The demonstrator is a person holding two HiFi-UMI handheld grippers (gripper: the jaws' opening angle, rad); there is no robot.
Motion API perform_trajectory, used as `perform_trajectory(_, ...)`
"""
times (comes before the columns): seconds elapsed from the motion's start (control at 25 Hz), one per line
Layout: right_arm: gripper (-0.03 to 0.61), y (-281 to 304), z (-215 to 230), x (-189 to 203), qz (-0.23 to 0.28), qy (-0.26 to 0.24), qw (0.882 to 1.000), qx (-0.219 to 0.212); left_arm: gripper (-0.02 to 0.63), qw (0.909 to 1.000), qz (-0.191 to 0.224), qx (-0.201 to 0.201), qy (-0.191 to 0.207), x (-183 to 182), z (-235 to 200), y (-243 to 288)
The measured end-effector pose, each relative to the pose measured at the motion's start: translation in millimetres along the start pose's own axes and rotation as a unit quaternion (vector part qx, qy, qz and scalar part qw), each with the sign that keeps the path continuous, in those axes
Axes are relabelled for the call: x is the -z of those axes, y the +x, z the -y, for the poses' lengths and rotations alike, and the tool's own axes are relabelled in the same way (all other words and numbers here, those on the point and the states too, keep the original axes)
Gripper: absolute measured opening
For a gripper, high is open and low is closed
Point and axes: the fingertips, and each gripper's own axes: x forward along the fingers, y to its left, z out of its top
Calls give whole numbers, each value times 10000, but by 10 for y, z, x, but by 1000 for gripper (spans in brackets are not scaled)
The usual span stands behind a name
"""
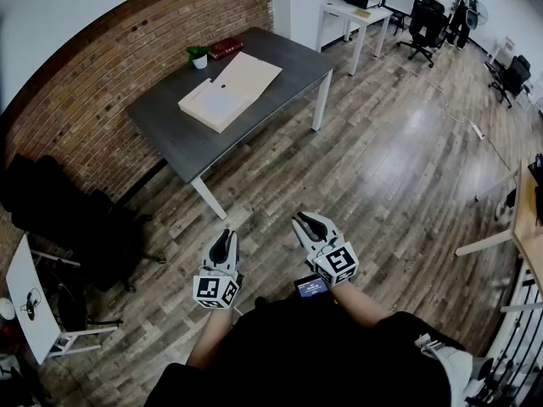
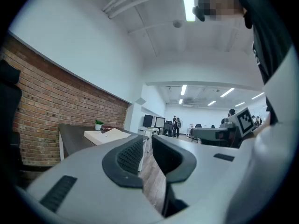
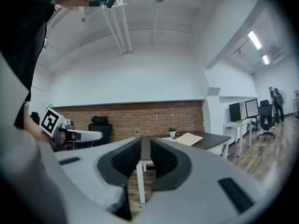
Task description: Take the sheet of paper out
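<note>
Nothing of the task is done yet. The person stands on the floor well apart from the surface (image 1: 170, 130), and both grippers are held level in front of the body, far short of it. The left gripper (image 1: 225, 237) has its jaws a little apart with nothing between them. The right gripper (image 1: 305, 221) shows the same narrow gap and is also empty. A flat tan box (image 1: 248, 75) lies open on the surface, with a pale sheet (image 1: 216, 104) on its near half. The approach, the grip and the pull-out are all still to do.

From this far off I cannot tell whether the pale layer is one loose sheet or a stack, nor how it sits in the box. Both gripper views show the box only small and edge-on.
</note>
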Motion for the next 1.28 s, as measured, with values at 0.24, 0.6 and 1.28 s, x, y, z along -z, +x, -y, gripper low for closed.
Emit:
perform_trajectory(0.24, 48, 125, 59, -33, 60, -44, 10000, -26, 81, 9999, -55, -87, 101, 32, -109, 31)
perform_trajectory(0.6, 48, 0, 139, 60, 18, 45, 10000, -19, 103, 9994, -117, -249, 203, 58, -30, 17)
perform_trajectory(1.28, 37, -424, 726, 197, 117, 496, 9983, -266, 117, 9983, -175, -404, 375, 118, 428, 348)
